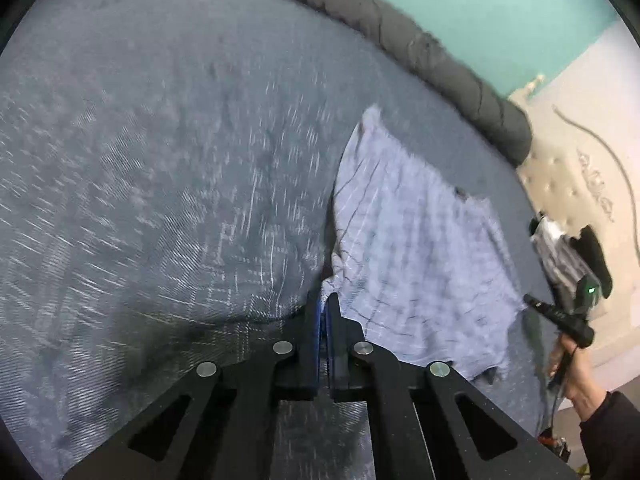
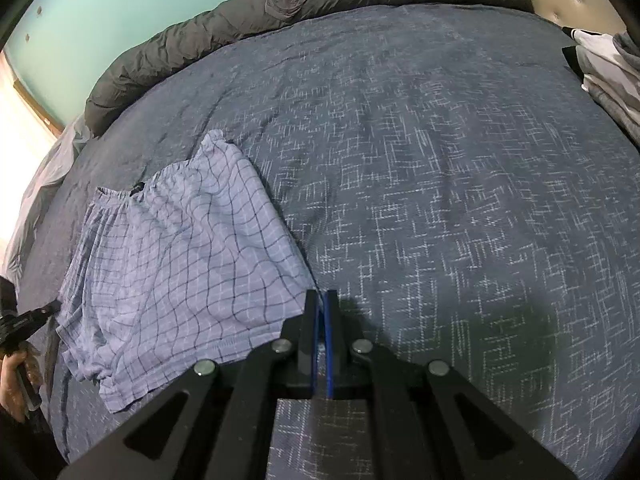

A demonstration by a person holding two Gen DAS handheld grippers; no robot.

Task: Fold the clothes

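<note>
One pair of checked boxer shorts (image 2: 176, 256), pale lilac with dark grid lines, spread flat on a bed (image 2: 440, 184) with a blue-grey patterned cover; waistband at the far end, leg hems nearest the cameras. Left tool (image 1: 323, 300): jaws clenched on a bunched corner of the hem. Right tool (image 2: 322, 298): jaws pressed together at the opposite hem corner; whether cloth is caught between them cannot be told. Dark grey duvet (image 2: 248, 20) rolled along the far edge; folded clothes (image 2: 608, 68) stacked well apart at the right.

No legible text, label, brand, number or sign anywhere in either view.
</note>
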